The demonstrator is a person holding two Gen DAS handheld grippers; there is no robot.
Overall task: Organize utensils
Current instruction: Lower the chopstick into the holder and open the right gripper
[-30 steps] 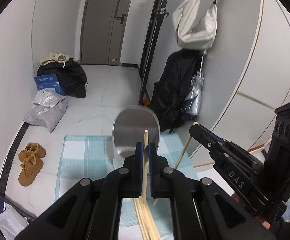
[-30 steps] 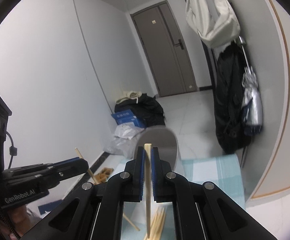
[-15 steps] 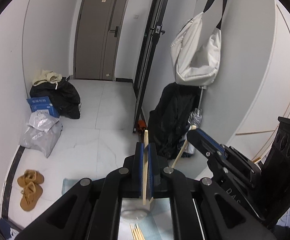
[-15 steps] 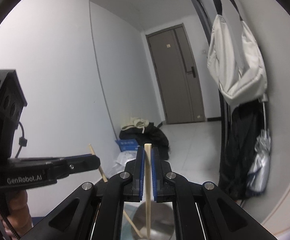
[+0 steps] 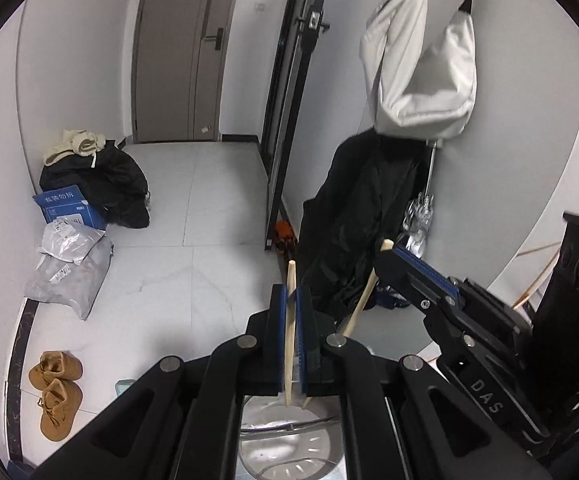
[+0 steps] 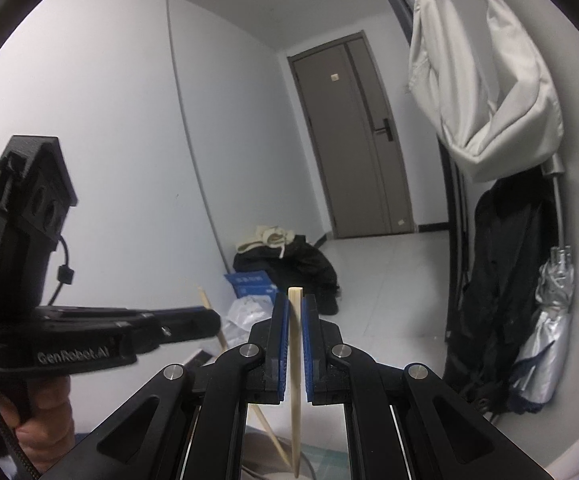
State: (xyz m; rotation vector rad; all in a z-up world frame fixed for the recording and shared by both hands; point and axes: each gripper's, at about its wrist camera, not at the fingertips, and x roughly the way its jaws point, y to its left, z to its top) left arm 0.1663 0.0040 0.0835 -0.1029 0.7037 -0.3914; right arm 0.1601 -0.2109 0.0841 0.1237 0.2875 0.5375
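The left tongs point(image 5: 291, 300) pinch one chopstick point(image 5: 288, 344) tight. The right tongs point(image 6: 296, 316) pinch another chopstick point(image 6: 295, 380). Both sticks hang tip-down over the metal cup point(image 5: 289, 440). I think it is best to lower them straight, then let go only when the tips are inside the cup.

Below the left gripper point(image 5: 292, 312), the metal holder point(image 5: 289, 448) stands with its mouth open upward. The right gripper point(image 5: 385, 258) sits close at the right, its chopstick point(image 5: 363, 300) slanting across toward the same opening. Beyond both, the tiled floor point(image 5: 193, 280) lies bare; a black coat point(image 5: 353, 220) hangs at the right wall.
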